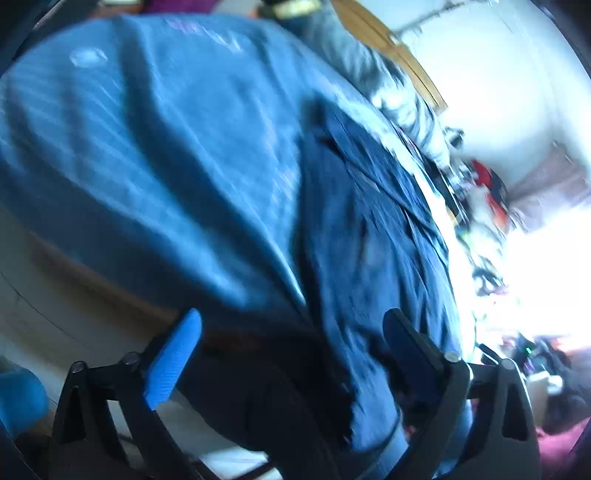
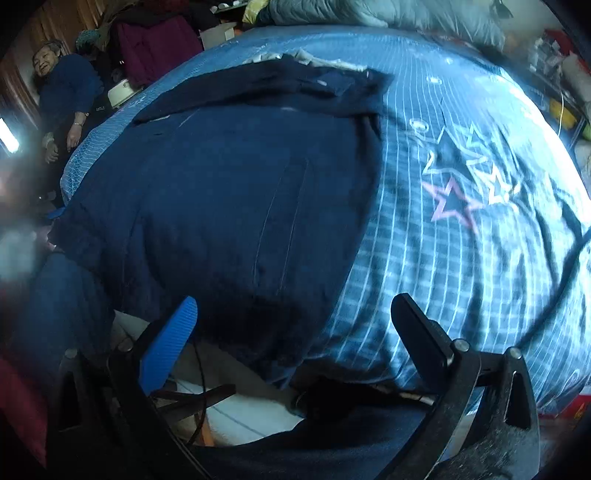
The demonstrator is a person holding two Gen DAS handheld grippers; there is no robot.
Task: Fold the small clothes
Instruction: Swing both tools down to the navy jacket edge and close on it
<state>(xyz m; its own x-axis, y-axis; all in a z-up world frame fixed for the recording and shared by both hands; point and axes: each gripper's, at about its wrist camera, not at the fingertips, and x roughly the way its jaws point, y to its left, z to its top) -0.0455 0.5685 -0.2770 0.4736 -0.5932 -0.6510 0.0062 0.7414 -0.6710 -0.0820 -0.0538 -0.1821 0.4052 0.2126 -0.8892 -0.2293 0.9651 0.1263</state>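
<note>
A: What is seen nearest, and are any containers shown?

B: In the right wrist view the right gripper (image 2: 295,328) is held with its fingers spread wide and nothing between them; the near edge of the bed (image 2: 461,258) lies just beyond the tips; in the left wrist view the left gripper (image 1: 291,339) is likewise spread apart, with dark cloth hanging between its fingers but not pinched; no container with visible contents can be made out, though a white box (image 2: 218,35) is glimpsed far back, its inside not shown.

A: How is the garment laid?

B: A dark navy garment (image 2: 229,192) is spread flat on the striped blue bedcover, reaching to the near edge; stitched seam lines are seen across its middle; a second dark piece (image 2: 295,88) is laid over its far end; the left view is blurred, and there the same navy cloth (image 1: 369,229) is draped at the bed's edge.

A: And the open room?

B: Bare bedcover with printed stars (image 2: 465,177) is left to the right of the garment; a grey quilt (image 2: 388,14) is heaped along the far edge; a seated person (image 2: 66,96) is seen at the far left, beyond the bed.
</note>
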